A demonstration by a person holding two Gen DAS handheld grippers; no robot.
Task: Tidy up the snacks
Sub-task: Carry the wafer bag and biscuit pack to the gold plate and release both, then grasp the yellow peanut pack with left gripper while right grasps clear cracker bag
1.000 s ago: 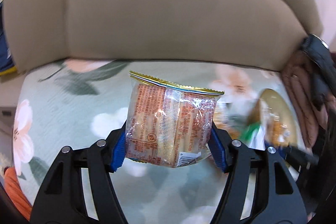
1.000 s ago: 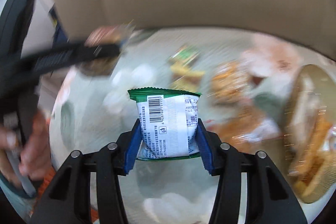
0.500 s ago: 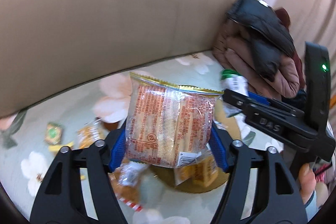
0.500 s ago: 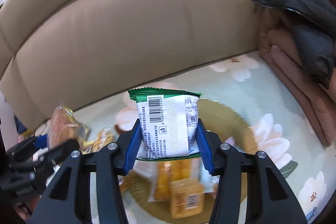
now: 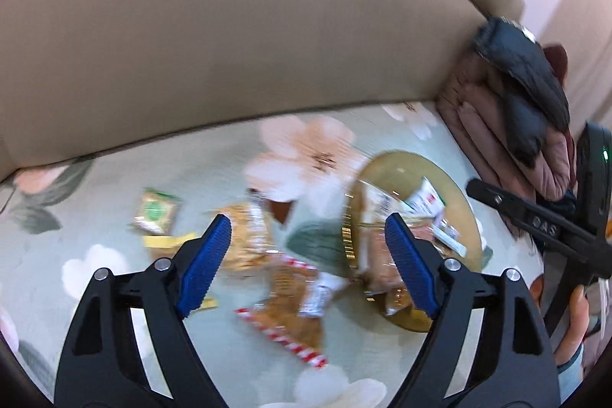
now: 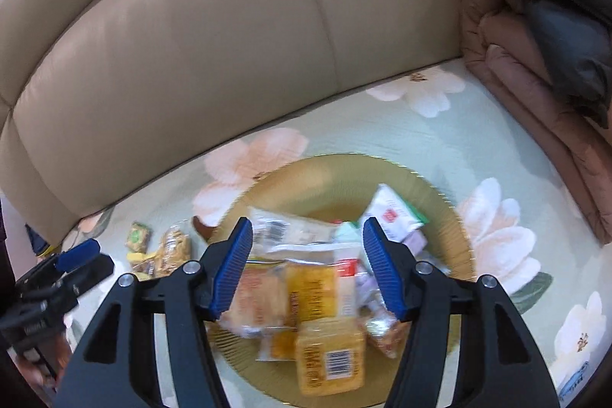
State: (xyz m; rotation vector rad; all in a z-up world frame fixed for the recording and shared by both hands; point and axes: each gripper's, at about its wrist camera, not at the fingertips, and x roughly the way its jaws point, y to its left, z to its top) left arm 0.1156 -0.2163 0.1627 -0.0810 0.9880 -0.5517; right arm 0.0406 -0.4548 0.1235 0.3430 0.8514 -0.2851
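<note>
A gold plate [image 6: 317, 174] on the flowered sofa cover holds several snack packets, among them a white and green packet [image 6: 394, 217] and a yellow packet [image 6: 329, 358]. My right gripper [image 6: 306, 266] is open and empty just above the pile. My left gripper [image 5: 306, 266] is open and empty, left of the plate [image 5: 397, 163]. Below it on the cover lie an orange packet with red-striped edge [image 5: 294, 312], a small green packet [image 5: 155, 211] and other loose packets. The loose packets also show in the right wrist view [image 6: 176, 247].
The beige sofa back [image 6: 229, 44] rises behind the plate. A folded pink and black jacket [image 6: 535, 44] lies at the right. The other gripper shows at the right edge of the left wrist view [image 5: 535, 224] and at the left edge of the right wrist view [image 6: 57, 278].
Both grippers have opened and let go of their packets: the white and green one now lies in the plate, and the orange one has dropped out of the left jaws.
</note>
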